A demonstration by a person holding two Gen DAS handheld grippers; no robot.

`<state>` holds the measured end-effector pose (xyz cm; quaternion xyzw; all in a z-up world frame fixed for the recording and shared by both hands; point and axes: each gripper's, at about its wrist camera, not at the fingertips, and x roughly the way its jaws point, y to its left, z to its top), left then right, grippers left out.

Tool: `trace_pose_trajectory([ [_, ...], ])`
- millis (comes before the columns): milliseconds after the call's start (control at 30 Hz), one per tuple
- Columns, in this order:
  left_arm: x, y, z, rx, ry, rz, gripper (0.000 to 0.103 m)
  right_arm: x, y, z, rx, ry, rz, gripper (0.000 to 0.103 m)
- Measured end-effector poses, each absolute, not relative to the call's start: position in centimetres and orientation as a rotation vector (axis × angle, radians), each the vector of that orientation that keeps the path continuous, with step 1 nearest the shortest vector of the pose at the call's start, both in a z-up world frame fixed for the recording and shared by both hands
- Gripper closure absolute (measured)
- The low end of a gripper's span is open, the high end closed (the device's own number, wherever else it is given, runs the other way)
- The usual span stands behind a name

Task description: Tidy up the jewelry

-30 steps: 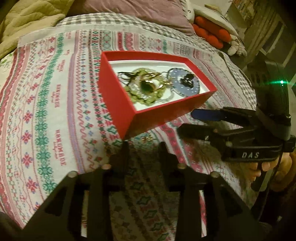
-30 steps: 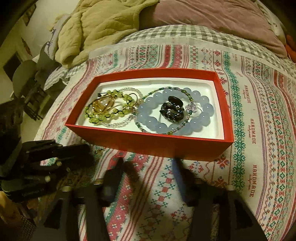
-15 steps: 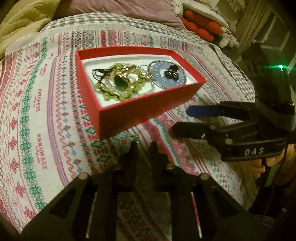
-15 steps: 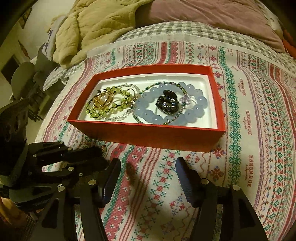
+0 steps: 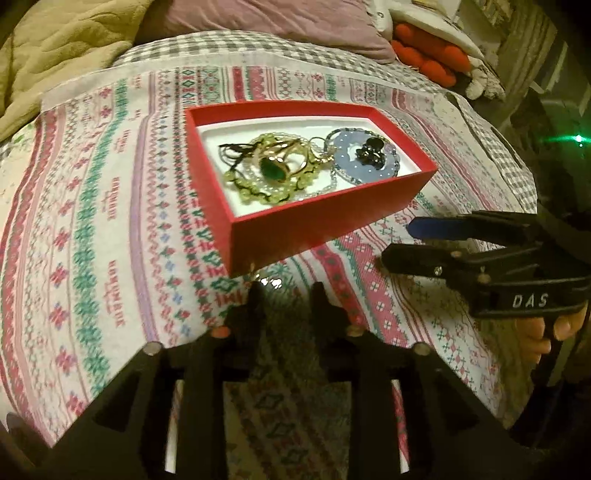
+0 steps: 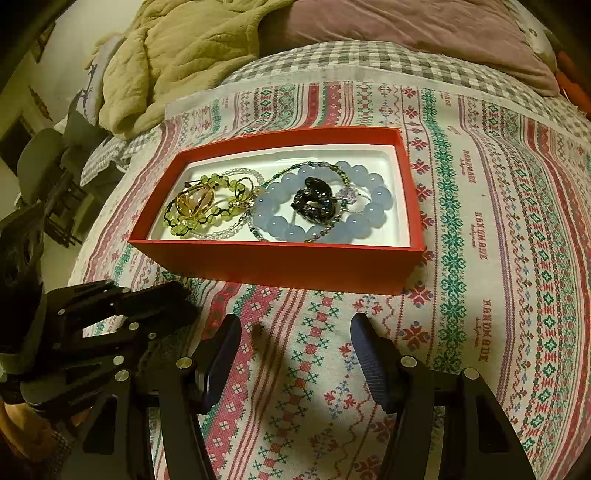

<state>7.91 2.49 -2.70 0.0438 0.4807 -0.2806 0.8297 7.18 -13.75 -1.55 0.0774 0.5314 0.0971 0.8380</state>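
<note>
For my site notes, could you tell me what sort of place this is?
Most likely a bedroom: the red box sits on a cloth-covered bed, with a pillow and rumpled blanket behind.

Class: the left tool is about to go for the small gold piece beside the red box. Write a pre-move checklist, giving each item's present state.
1. The small gold piece lies on the cloth by the near corner of the red box: ok.
2. The left tool is open and points at the piece: ok.
3. The piece sits between the left tool's fingers: cannot tell; it seems just ahead of them.
4. The right tool is open, empty and apart from the piece: ok.
</note>
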Motion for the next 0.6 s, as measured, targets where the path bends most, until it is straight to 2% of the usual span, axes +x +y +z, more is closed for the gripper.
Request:
trace_pose_trajectory([
  [33, 7.9, 2.6, -2.7, 0.093, 1.019, -0.588, 0.06, 7.2, -13.8, -1.5, 0.168, 1.125, 0.205, 0.04],
  [67, 7.9, 2.6, -2.7, 0.092, 1.016, -0.585, 0.06, 7.2, -13.8, -1.5, 0.17, 1.126, 0.204, 0.04],
  [367, 8.3, 1.2, -3.6, 0.158, 0.984, -0.559, 0.06, 7.2, -13.7, -1.5, 0.173, 1.127, 0.203, 0.04],
  [533, 8.3, 1.2, -3.7, 0.177, 0.979, -0.534, 0.083, 7.1, -14.2, -1.0, 0.188, 1.118, 0.186, 0.04],
  [600, 8.4, 1.4, -3.8, 0.167, 0.982, -0.526, 0.089, 7.0, -14.5, -0.7, 0.197, 1.11, 0.177, 0.04],
])
